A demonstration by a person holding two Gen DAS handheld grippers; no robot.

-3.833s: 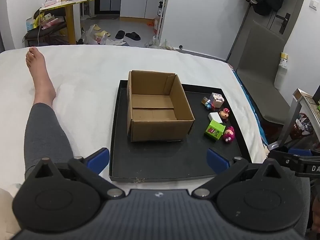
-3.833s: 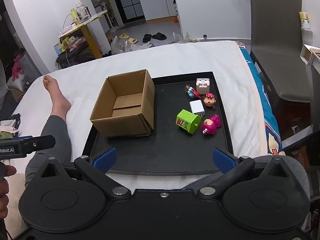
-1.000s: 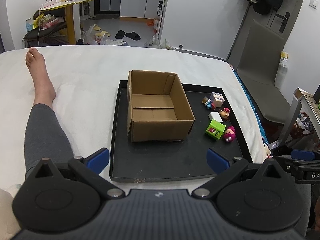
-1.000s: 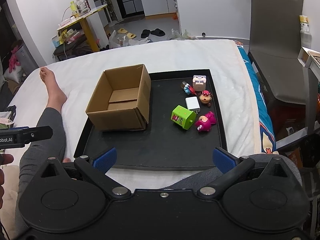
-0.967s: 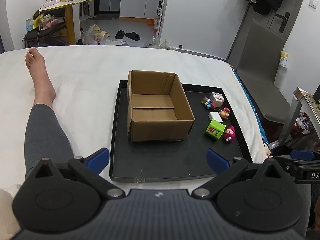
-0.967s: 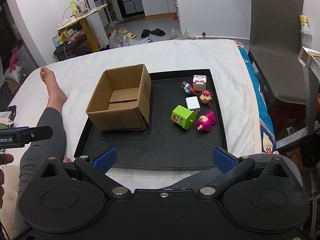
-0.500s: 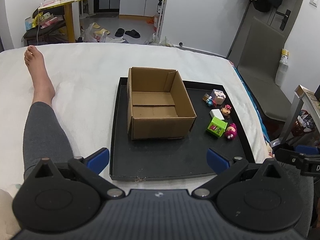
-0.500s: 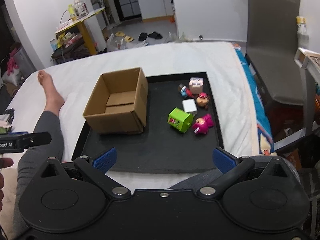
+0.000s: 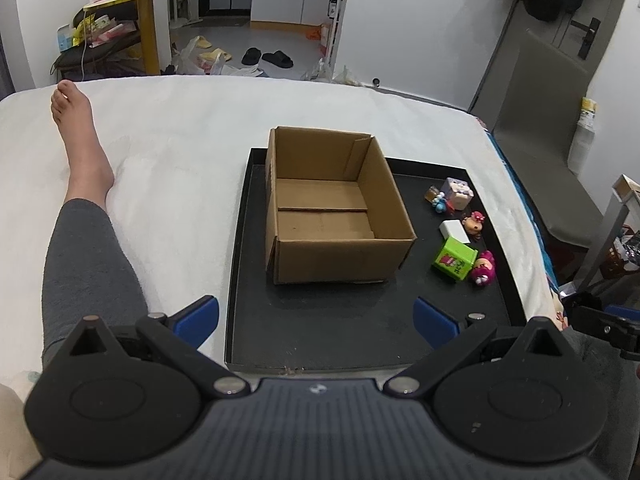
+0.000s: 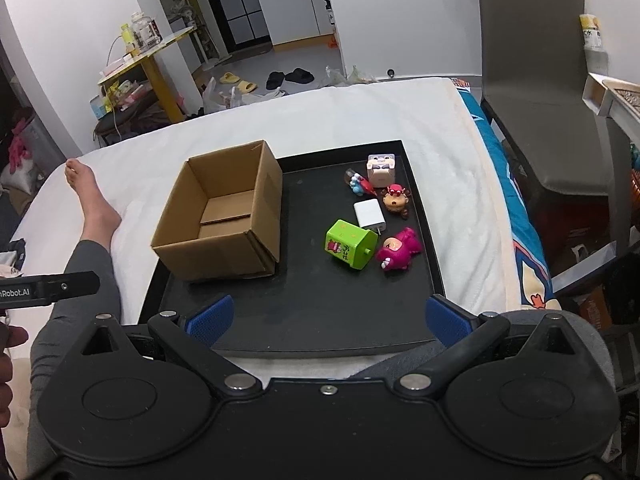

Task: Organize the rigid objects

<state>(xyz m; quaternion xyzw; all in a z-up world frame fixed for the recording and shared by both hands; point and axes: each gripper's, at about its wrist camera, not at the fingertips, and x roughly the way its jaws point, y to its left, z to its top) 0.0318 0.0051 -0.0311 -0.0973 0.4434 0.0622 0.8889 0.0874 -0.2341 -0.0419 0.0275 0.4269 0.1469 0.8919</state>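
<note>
On the black tray (image 10: 420,216), cardboard box (image 10: 224,216) sits at 9 o'clock; green cube (image 10: 350,245), pink figure (image 10: 400,250) and white block (image 10: 370,215) cluster at 3. Left gripper (image 9: 316,316) and right gripper (image 10: 328,316) both spread wide, holding nothing.

Light: bright, even indoor light
Shadows: soft, beside the cardboard box (image 9: 332,216)
Focus: sharp centre
Edges: strong fisheye bending, dark corners

"nRobot.AI" on left gripper (image 10: 48,286)

Matt cardboard box (image 9: 332,216) on smooth black plastic tray (image 9: 352,320)
</note>
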